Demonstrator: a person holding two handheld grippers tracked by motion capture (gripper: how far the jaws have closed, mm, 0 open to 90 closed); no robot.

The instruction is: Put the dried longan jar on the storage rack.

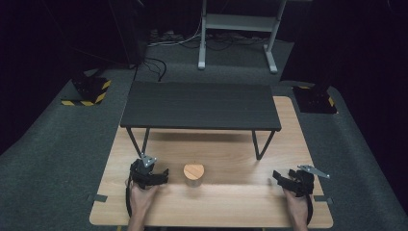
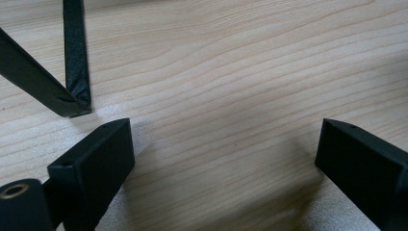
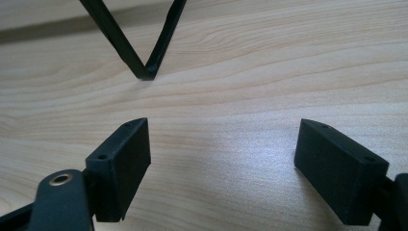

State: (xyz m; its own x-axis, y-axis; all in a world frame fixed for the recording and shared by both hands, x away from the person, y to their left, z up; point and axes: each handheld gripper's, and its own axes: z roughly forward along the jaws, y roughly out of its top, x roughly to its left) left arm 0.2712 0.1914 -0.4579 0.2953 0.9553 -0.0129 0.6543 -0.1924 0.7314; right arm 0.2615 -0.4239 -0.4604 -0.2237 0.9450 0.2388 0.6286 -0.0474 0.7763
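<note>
A small wooden cylinder (image 1: 194,175) stands upright on the light wooden table (image 1: 226,202), toward the near edge and a little left of the middle; whether it is a solid block or a lidded pot cannot be told, and nothing can be seen inside it. Just to its left, close but apart from it, the left gripper (image 1: 150,174) rests on the table in the person's left hand (image 1: 140,199). The right gripper (image 1: 293,181), in the right hand (image 1: 297,206), sits well apart from the cylinder, near the table's right near corner. A low black shelf (image 1: 200,105) on thin legs spans the far half of the table.

In the left gripper view the left gripper (image 2: 226,144) has its jaws spread wide with bare tabletop between them, and the foot of one shelf leg (image 2: 72,103) meets the wood at upper left. In the right gripper view the right gripper (image 3: 223,144) is likewise released, jaws wide over bare wood, with a V-shaped shelf leg (image 3: 146,72) ahead. The high view adds the cylinder, the shelf top and both hands
</note>
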